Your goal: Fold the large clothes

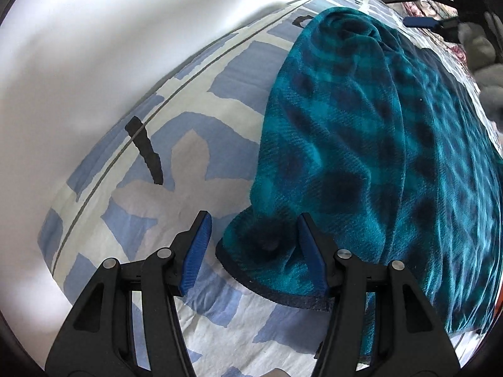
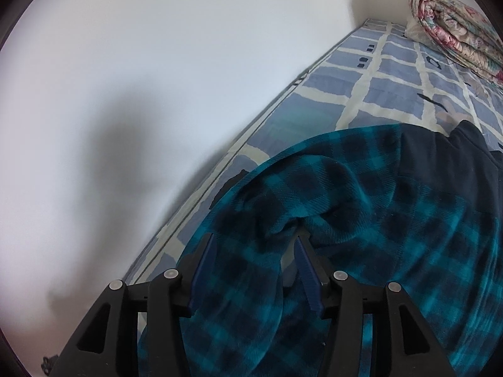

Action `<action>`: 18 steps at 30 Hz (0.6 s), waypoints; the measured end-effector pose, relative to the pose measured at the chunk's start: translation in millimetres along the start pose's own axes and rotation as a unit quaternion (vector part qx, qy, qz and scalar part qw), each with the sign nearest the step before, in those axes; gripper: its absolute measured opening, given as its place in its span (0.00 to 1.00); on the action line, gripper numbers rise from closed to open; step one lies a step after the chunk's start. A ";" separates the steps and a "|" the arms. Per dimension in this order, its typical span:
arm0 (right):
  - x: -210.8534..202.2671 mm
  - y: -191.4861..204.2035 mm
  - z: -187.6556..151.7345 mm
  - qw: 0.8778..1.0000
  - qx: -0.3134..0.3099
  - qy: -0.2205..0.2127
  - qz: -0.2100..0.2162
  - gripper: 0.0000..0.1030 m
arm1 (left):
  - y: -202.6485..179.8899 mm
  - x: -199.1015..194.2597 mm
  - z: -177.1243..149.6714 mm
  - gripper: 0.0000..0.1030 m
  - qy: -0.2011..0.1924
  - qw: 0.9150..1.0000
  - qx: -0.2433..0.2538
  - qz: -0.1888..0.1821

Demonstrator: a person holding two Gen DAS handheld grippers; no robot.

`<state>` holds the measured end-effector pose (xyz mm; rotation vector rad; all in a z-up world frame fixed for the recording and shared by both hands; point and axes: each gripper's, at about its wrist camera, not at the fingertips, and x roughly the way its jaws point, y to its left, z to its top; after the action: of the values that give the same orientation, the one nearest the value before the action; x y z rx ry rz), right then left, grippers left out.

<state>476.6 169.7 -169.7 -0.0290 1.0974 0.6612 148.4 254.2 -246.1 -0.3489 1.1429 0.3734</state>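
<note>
A teal and dark-blue plaid fleece garment [image 1: 361,132] lies spread along a bed. Its near corner, edged with a dark hem [image 1: 283,298], sits between the fingers of my left gripper [image 1: 254,216], close to the right pad [image 1: 311,257] and apart from the left one, so this gripper is open. In the right wrist view the same fleece [image 2: 393,220] is rumpled under my right gripper [image 2: 254,238]. A fold fills most of the gap, with a slit beside the right pad [image 2: 306,276], so it is open too. A plain dark part [image 2: 440,157] lies at the garment's far end.
The bed sheet [image 1: 188,125] is pale with blue blocks and runs along a white wall [image 2: 157,94] on the left. A folded floral quilt [image 2: 452,22] lies at the far end of the bed. Something grey and soft [image 1: 478,50] lies at the top right.
</note>
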 end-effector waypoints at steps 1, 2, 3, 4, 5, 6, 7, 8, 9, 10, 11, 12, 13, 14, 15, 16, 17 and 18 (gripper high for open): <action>3.2 -0.2 2.2 1.000 0.001 0.002 -0.001 0.52 | 0.1 1.3 0.1 0.47 0.002 1.000 -0.001 -0.004; 6.8 0.1 3.7 1.000 0.002 0.004 -0.002 0.52 | -0.3 1.6 -0.2 0.42 0.005 1.000 0.000 -0.007; 9.2 -0.1 5.2 1.000 0.003 0.005 -0.004 0.52 | -1.2 1.3 -0.2 0.39 0.003 1.000 0.003 -0.005; 11.5 0.1 6.6 1.000 0.003 0.006 -0.007 0.52 | -2.7 0.6 -0.2 0.36 0.000 1.000 0.009 -0.004; 13.5 0.2 7.4 1.000 0.003 0.006 -0.010 0.52 | -4.1 -0.2 -0.7 0.29 0.000 1.000 0.013 -0.005; 15.3 -0.3 8.4 1.000 0.004 0.007 -0.012 0.52 | -5.4 -1.0 -0.7 0.21 -0.002 1.000 0.017 -0.006; 16.3 -0.4 8.8 1.000 0.006 0.007 -0.013 0.52 | -6.3 -1.4 -0.3 0.18 -0.002 1.000 0.018 -0.010; 17.3 -1.2 9.2 1.000 0.007 0.008 -0.014 0.52 | -6.0 -2.4 0.2 0.13 -0.004 1.000 0.018 -0.011; 18.4 -1.2 10.1 1.000 0.008 0.008 -0.015 0.52 | -6.0 -3.7 0.3 0.09 -0.008 1.000 0.018 -0.015; 18.7 -0.6 10.3 1.000 0.008 0.008 -0.017 0.52 | -7.2 -4.0 0.7 0.08 -0.009 1.000 0.018 -0.017; 19.3 -0.1 11.0 1.000 0.007 0.008 -0.018 0.52 | -7.6 -4.8 1.0 0.07 -0.012 1.000 0.018 -0.019; 20.4 0.0 12.4 1.000 0.006 0.008 -0.019 0.52 | -8.2 -5.6 1.0 0.07 -0.014 1.000 0.017 -0.021; 20.8 1.4 12.8 1.000 0.004 0.008 -0.020 0.52 | -8.5 -6.6 1.0 0.07 -0.016 0.999 0.016 -0.023; 21.0 1.8 13.4 1.000 0.002 0.009 -0.021 0.52 | -6.0 -9.3 -0.8 0.06 -0.018 0.999 0.014 -0.026; 21.3 1.8 14.3 1.000 0.001 0.009 -0.022 0.52 | -6.2 -10.6 -0.6 0.06 -0.020 0.999 0.011 -0.030; 21.7 2.2 15.8 1.000 0.001 0.010 -0.023 0.52 | -5.3 -12.3 0.4 0.06 -0.022 0.999 0.008 -0.034; 21.9 1.5 17.5 1.000 0.001 0.010 -0.024 0.53 | -5.1 -15.2 1.1 0.06 -0.026 0.999 0.006 -0.038; 21.7 0.4 19.3 1.000 0.002 0.010 -0.025 0.55 | -3.1 -19.0 0.8 0.06 -0.029 0.999 0.004 -0.042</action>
<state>498.4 187.0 -178.4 -0.0591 1.1136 0.6149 143.5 249.7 -227.9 -0.3754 1.0684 0.3041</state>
